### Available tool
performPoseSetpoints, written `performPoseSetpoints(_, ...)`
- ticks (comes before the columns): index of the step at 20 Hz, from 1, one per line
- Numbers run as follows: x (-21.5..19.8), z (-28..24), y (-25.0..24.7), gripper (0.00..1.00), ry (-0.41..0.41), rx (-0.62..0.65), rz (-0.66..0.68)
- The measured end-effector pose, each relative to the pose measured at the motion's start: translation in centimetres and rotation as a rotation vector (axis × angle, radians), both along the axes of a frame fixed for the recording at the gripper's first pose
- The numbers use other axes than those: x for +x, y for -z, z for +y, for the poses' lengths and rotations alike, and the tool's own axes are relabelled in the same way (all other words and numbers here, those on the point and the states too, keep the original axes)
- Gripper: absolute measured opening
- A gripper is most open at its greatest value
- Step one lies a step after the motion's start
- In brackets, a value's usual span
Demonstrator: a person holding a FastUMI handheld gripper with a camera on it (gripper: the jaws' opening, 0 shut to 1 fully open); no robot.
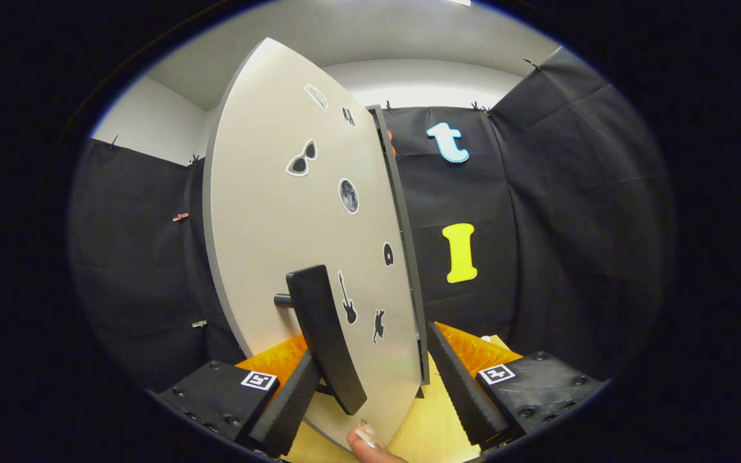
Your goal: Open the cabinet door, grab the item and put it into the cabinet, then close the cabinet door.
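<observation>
— Saw the gripper (374,392)?
— Yes. Found it wide apart, not clamped on anything.
— Saw what in the gap?
— Saw the low end of the handle (325,334) and the dark edge of the door (267,225).
— Touched the handle?
— Saw the left finger (283,408) right up by the handle's side. Could not tell if touching or just beside. Saw the right finger (464,389) on the other side of the door's edge, a bit apart from it.
— And the door?
— Stood upright and went up high past the fingers, with its pale face turned to the left finger. Held the handle out on a small peg.
— Spotted anything on it?
— Stickers: sunglasses (301,159), a moon (348,195), a guitar (347,299) and a cat (378,325).
— Noticed anything down low?
— A person's fingertip (367,444), pressed to the door's bottom edge between the fingers. Saw a yellow table (425,427) under it all.
— And far back?
— Black cloth (570,225) behind the door.
</observation>
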State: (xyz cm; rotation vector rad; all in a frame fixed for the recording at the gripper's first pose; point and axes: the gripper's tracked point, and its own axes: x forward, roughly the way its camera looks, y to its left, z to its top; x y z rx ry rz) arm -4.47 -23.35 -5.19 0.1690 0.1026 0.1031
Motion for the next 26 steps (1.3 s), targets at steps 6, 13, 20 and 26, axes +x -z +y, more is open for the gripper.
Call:
performPoseSetpoints(6, 1.2, 8.1, 0.0, 0.98, -0.021, -0.065, -0.026)
performPoseSetpoints(13, 2.0, 15.1, 0.1, 0.99, -0.051, -0.087, -0.052)
performPoseSetpoints(20, 2.2, 16.7, 0.4, 0.99, -0.031, -0.117, -0.034)
performPoseSetpoints(26, 2.5, 16.5, 0.4, 0.97, -0.032, -0.127, -0.022)
